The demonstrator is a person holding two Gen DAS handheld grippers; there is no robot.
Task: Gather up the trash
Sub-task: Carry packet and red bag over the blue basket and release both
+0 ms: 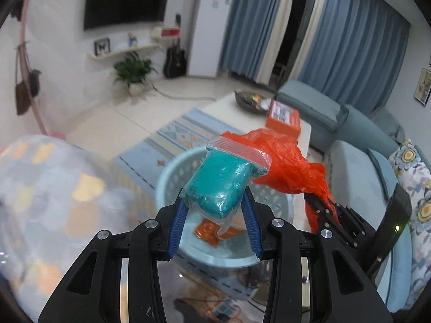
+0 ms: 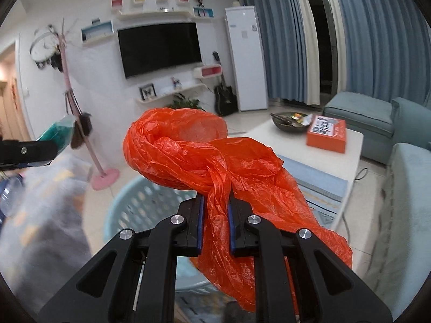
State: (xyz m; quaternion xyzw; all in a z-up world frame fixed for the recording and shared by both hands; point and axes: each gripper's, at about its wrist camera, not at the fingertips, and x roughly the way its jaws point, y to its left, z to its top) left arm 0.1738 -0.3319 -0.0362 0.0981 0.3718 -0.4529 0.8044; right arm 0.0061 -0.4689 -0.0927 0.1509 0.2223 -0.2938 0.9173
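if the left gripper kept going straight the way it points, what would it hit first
Probably the light blue basket just beyond and below the left gripper, which is shut on the zip bag. Depth is unclear, so it might brush the orange plastic bag first.

Even, cool indoor light, soft shadows; strong fisheye bending with black corners (left side smeared by motion blur)

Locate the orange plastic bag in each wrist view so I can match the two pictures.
Left wrist view: the orange plastic bag sits right of centre, behind the zip bag of teal material held by the left tool.
Right wrist view: the bag fills the centre, pinched in the right tool.
Shared landmark: the orange box on the white table.
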